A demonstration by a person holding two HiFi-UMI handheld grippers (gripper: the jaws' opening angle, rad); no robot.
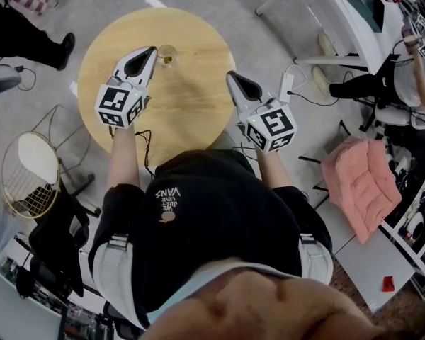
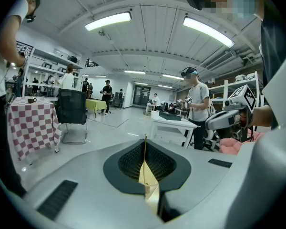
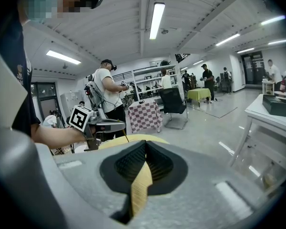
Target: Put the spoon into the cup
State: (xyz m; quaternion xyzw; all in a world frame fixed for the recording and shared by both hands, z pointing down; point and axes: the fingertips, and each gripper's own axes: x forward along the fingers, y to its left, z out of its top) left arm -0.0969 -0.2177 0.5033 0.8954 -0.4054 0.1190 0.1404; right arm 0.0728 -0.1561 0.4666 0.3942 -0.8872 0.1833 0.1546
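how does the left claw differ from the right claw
The left claw is shut on a gold spoon; the right claw is shut on nothing. The left claw's tip is right by the cup; the right claw is apart from it, near the right edge of the table. Both are shut.

My left gripper (image 2: 145,144), jaws pressed together on a thin gold spoon (image 2: 148,181) whose handle stands up along their seam. Past it, at right, the right gripper (image 2: 212,122) hangs level. A person in a headset (image 2: 198,106) stands behind a white table (image 2: 174,123), a checkered table (image 2: 31,125) at left.
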